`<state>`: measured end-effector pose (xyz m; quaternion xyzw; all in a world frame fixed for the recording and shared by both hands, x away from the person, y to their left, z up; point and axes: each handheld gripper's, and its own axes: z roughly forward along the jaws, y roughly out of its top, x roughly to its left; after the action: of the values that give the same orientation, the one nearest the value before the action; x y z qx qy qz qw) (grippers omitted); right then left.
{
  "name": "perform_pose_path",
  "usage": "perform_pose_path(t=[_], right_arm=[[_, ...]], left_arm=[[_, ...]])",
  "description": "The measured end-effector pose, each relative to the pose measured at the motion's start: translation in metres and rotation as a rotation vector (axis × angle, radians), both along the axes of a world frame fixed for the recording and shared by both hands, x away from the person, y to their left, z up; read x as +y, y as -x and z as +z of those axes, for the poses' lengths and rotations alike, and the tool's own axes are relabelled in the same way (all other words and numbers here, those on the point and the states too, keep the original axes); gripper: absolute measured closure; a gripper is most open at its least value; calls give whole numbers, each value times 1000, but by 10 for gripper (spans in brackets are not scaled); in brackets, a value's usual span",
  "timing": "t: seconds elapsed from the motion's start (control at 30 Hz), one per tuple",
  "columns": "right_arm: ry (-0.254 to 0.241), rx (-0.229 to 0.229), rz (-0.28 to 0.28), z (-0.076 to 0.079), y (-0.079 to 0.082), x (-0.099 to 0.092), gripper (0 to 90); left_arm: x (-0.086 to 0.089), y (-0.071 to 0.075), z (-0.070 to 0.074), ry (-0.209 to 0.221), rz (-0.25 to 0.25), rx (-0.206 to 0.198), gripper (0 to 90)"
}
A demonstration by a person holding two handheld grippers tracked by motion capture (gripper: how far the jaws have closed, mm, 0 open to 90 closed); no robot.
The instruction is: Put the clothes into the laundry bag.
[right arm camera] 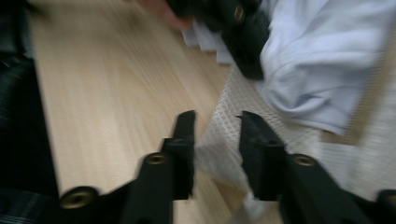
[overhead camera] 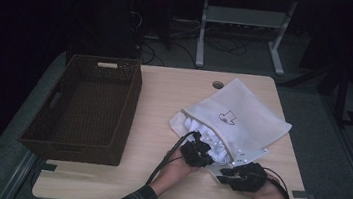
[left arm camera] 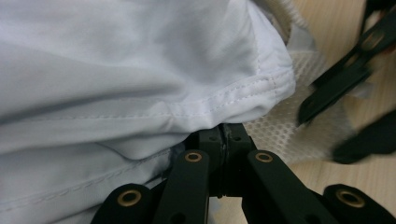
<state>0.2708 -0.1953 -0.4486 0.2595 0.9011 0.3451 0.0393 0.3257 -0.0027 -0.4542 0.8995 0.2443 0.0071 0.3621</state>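
A white mesh laundry bag (overhead camera: 243, 118) is lying on the right half of the wooden table (overhead camera: 165, 93), its open mouth facing the person, and a bunched white garment (overhead camera: 210, 139) is spilling out of that mouth. The left gripper (overhead camera: 197, 151) is reaching into the opening, and in the left gripper view its jaws are standing together, pinching the stitched hem of the garment (left arm camera: 224, 100) right at their tips. The right gripper (overhead camera: 242, 176) is sitting just beside the bag's near corner; in the right gripper view its jaws are standing slightly apart with a flap of the mesh bag (right arm camera: 219, 149) lying between them (the picture is blurred, so whether the pads are pressing on the mesh is hard to say, though a gap is showing on both sides). Both of the person's hands are coming in from the near edge, plaid sleeves at the wrists. A dark brown woven basket (overhead camera: 129, 99) is standing on the left half of the table, well apart from the bag.
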Motion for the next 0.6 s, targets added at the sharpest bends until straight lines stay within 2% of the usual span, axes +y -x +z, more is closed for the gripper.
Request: perform_pose_path(t=[0.07,0.13,0.3,0.43,0.6], right_arm=[[36,14,-12,-6,-3,3,838],[74,12,-18,-10,-2,5,885],[85,-4,-27,-11,0,6,895],[79,5,-30,-11,0,6,896],[90,-6,-24,-10,1,7,896]], left_arm=[[-2,-1,2,1,-3,-4,897],[-5,-2,4,-1,-2,-8,897],[-11,-7,8,6,11,-20,898],[-15,-14,12,14,33,-35,898],[-21,-26,12,25,64,-29,898]])
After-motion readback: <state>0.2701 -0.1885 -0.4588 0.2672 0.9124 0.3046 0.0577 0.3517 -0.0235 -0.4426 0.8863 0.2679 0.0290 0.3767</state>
